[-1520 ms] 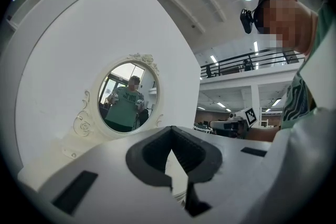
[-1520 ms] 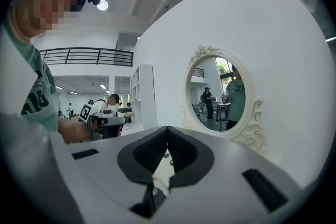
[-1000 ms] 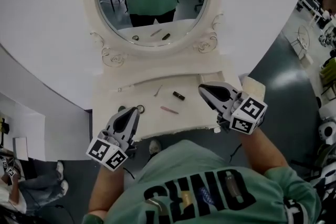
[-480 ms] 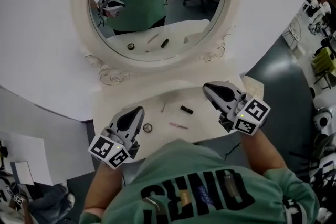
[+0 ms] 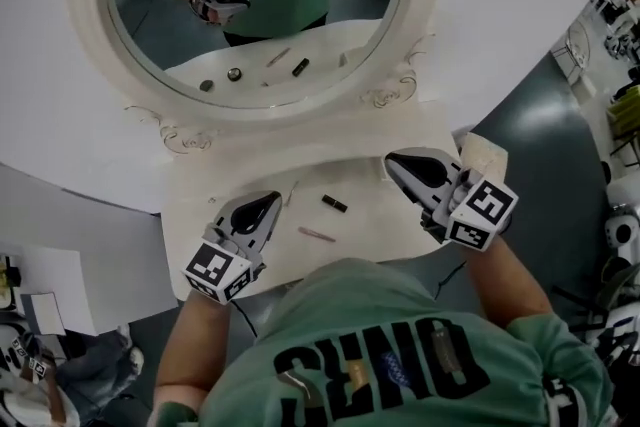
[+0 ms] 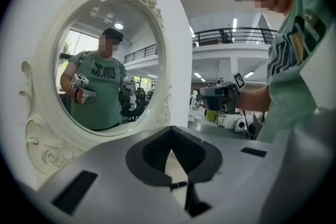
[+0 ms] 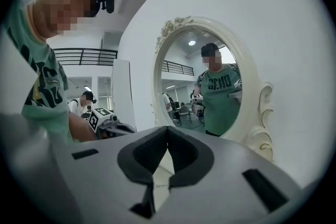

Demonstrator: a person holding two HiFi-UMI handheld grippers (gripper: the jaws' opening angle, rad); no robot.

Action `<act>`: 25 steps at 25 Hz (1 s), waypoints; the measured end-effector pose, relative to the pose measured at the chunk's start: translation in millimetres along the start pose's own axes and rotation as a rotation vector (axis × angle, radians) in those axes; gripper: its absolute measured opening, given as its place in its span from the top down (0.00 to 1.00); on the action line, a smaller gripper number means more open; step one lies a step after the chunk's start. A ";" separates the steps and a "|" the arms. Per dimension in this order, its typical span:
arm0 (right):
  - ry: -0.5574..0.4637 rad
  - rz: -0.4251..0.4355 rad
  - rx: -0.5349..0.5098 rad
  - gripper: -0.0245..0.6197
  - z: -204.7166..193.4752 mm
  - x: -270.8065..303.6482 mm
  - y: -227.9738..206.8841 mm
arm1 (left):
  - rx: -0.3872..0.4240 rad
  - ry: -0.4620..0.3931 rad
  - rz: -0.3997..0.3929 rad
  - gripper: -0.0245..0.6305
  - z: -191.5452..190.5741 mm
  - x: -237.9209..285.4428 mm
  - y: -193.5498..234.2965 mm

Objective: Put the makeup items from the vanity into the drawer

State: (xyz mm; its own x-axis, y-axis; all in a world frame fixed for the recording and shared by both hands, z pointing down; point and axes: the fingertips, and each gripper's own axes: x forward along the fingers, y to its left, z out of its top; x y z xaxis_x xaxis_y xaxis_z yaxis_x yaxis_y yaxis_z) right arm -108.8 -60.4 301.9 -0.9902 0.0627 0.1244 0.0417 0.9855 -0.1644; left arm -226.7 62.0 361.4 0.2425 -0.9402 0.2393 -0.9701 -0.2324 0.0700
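Note:
On the white vanity top (image 5: 200, 215) lie a short black lipstick (image 5: 334, 203), a thin pink stick (image 5: 316, 234) and a slim pale stick (image 5: 291, 192). My left gripper (image 5: 272, 201) hovers over the top's left part, jaws shut and empty, its tip just left of the pale stick. It covers the spot where a small round compact lay; the mirror reflection shows a round compact (image 5: 234, 73). My right gripper (image 5: 391, 160) hangs over the right end, jaws together, holding nothing. In the left gripper view the lipstick (image 6: 178, 184) shows through the gap under the shut left gripper (image 6: 171, 129). No drawer is in view.
An oval mirror (image 5: 250, 5) in an ornate white frame stands on the vanity's back against a white wall. A cream box (image 5: 486, 155) sits just behind the right gripper. Dark floor lies to the right and a person's shoes (image 5: 30, 365) at the lower left.
My left gripper has moved forward and right over the vanity top and now covers the round compact. The head view has shifted; the right gripper has stayed over the right end.

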 end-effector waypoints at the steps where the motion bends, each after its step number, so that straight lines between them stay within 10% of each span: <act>1: 0.007 -0.004 -0.002 0.95 -3.9 -4.1 -3.1 | 0.045 0.040 -0.031 0.95 -7.1 12.7 -4.9; 7: 0.037 -0.042 0.022 0.95 -34.9 -30.5 -30.9 | 0.327 0.341 -0.291 0.94 -86.0 94.1 -41.4; 14: 0.046 -0.162 0.138 0.95 -86.5 -74.4 -53.7 | 0.684 0.695 -0.591 0.70 -198.5 135.9 -62.9; 25: 0.063 -0.208 0.251 0.95 -148.2 -106.1 -70.0 | 0.954 1.017 -0.739 0.70 -291.0 164.4 -47.0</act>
State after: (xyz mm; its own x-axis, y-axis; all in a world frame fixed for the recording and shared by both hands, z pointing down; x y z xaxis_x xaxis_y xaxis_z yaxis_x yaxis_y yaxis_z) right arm 13.0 -112.7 445.2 -0.9637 -0.1182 0.2394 -0.2019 0.9093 -0.3640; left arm -138.3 -9.2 679.3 0.1699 -0.0901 0.9813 -0.1930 -0.9796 -0.0565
